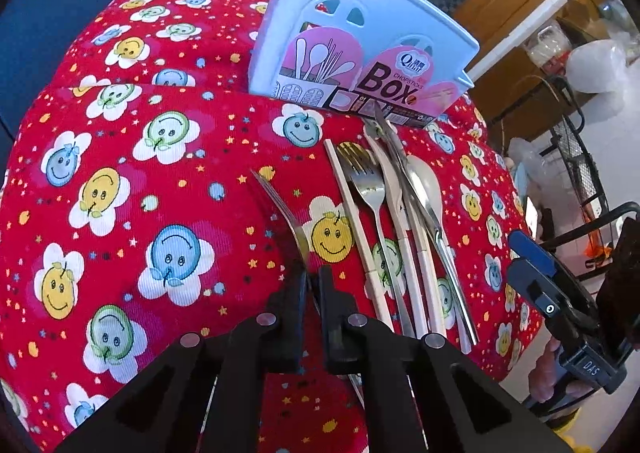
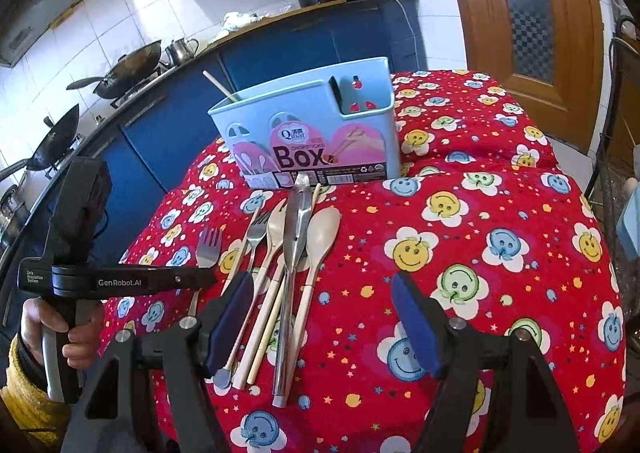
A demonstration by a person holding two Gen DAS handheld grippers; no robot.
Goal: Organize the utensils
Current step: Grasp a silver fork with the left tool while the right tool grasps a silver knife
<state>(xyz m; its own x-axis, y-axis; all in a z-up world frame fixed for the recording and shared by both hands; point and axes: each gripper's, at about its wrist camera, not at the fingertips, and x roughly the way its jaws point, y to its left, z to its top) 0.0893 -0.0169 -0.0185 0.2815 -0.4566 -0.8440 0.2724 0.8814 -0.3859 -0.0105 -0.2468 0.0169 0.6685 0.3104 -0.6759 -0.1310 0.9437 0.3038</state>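
Fork (image 1: pixel 280 205) pinched in my L tongs (image 1: pixel 313 285), tines toward 11. R tongs (image 2: pixel 324 289) spread wide over cutlery pile (image 2: pixel 280 273); chopsticks box (image 2: pixel 316 133) at 12.

A table, its own top hidden, was covered by a red cloth (image 2: pixel 500 213) printed with smiley-face flowers, which filled most of both views. Toward the top centre of the right wrist view a pale blue utensil box (image 2: pixel 308 133) stood upright on the cloth, a chopstick (image 2: pixel 219 86) leaning from its left compartment. Just below the box, at centre left, lay a bundle of cutlery: a fork (image 2: pixel 256 231), two pale spoons (image 2: pixel 320 243), a knife (image 2: pixel 294 229) and chopsticks (image 2: pixel 272 313), touching and overlapping.
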